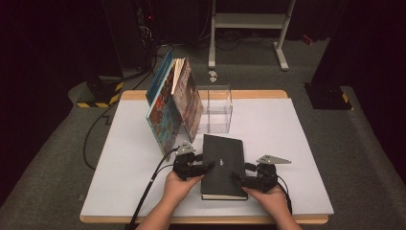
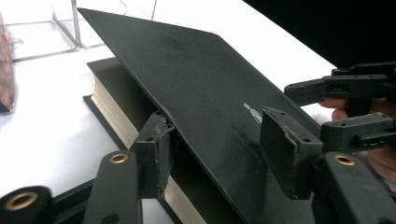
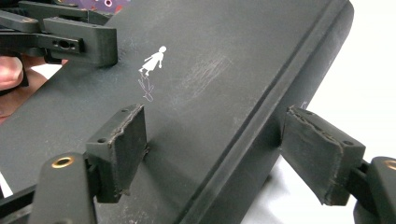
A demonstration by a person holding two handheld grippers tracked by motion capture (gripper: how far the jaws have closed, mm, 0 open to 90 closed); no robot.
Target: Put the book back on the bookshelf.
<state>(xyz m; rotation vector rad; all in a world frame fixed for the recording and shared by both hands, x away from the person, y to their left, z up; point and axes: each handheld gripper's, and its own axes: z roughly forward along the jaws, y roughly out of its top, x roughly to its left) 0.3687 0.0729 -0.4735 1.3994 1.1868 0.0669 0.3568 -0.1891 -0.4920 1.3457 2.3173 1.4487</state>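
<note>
A black hardcover book (image 1: 222,163) lies flat on the white table top (image 1: 134,177) near the front edge. My left gripper (image 1: 203,167) is at the book's left edge and open. In the left gripper view the front cover (image 2: 205,79) is tilted up off the cream page block (image 2: 109,109); one pad (image 2: 156,149) sits under the cover's edge and the other pad (image 2: 287,154) is above it. My right gripper (image 1: 238,178) is open at the book's right side. Its jaws straddle the spine (image 3: 261,121), one pad (image 3: 119,149) on the cover, the other pad (image 3: 320,156) just outside.
Two colourful picture books (image 1: 172,100) lean upright at the back left of the table. A clear acrylic box (image 1: 216,109) stands beside them, just behind the black book. A white metal frame (image 1: 249,28) stands on the carpet beyond the table.
</note>
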